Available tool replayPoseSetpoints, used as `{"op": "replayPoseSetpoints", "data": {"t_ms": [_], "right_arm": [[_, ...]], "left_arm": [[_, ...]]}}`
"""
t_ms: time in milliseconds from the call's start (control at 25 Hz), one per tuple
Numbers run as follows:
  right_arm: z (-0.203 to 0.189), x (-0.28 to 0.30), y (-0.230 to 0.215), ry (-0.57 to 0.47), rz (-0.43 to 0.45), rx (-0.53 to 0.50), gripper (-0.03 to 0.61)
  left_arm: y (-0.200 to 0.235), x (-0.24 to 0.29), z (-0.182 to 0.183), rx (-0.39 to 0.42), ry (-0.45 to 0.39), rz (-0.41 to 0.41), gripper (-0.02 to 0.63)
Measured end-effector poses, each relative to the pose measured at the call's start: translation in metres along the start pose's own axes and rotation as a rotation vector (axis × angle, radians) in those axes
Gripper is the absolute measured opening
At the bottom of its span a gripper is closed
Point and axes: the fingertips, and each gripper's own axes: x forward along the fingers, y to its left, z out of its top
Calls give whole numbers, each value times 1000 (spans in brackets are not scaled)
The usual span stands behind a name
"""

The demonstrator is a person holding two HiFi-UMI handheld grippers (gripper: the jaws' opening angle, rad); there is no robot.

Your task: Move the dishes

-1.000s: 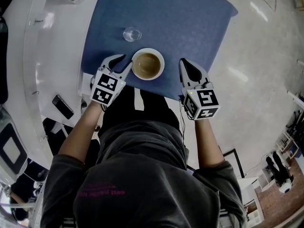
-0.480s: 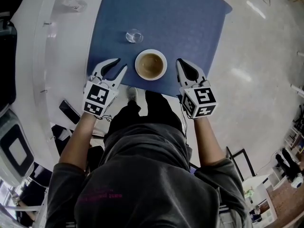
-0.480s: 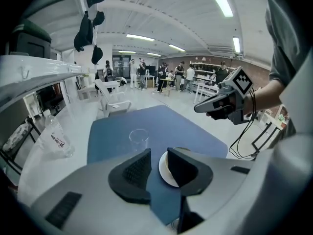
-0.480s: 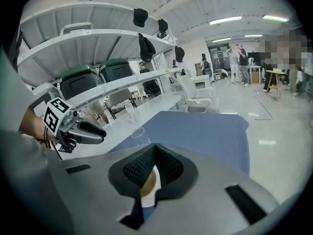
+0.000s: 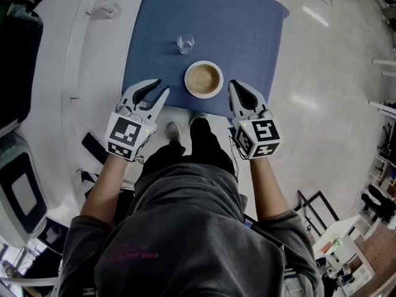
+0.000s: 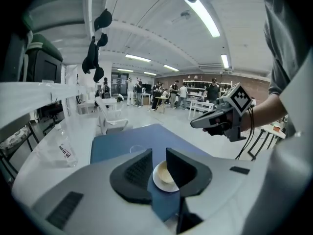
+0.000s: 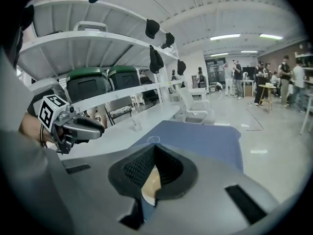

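Observation:
A white bowl (image 5: 203,79) with a tan inside sits near the front edge of the blue tabletop (image 5: 235,23). A small clear glass (image 5: 185,43) stands just beyond it. My left gripper (image 5: 158,88) is off the bowl's left side, open, with nothing between its fingers; the bowl (image 6: 162,173) shows through the gap in the left gripper view. My right gripper (image 5: 233,87) is at the bowl's right side, shut and empty. In the right gripper view the bowl (image 7: 150,182) shows below the closed tips, and the glass (image 7: 153,139) is farther off.
A white counter (image 5: 74,54) runs along the left with a clear plastic bottle (image 5: 106,5) on it. A dark phone (image 5: 96,147) lies near my left arm. The person's shoes (image 5: 173,129) are at the table's front edge. Bare floor (image 5: 334,73) lies to the right.
My left gripper has drawn back and to the left from the bowl's rim. The right gripper has stayed beside the bowl. The bowl and glass have not moved on the table.

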Motion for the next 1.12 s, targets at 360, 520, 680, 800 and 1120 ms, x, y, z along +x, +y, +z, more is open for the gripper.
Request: {"op": "replayPoseSetpoints", "data": {"t_ms": [360, 520, 680, 800, 1120], "right_arm": [[23, -58, 45, -115, -102, -38, 5], [33, -88, 60, -160, -134, -40, 5], [33, -112, 75, -194, -153, -51, 5], [34, -125, 84, -207, -159, -48, 5], [46, -141, 97, -242, -159, -52, 5]], "left_arm": [[-30, -45, 53, 71, -161, -95, 78], [-48, -62, 65, 85, -194, -112, 74], [-61, -79, 65, 98, -225, -105, 51], [-66, -89, 65, 96, -230, -103, 39], [-73, -97, 78, 114, -260, -106, 15]]}}
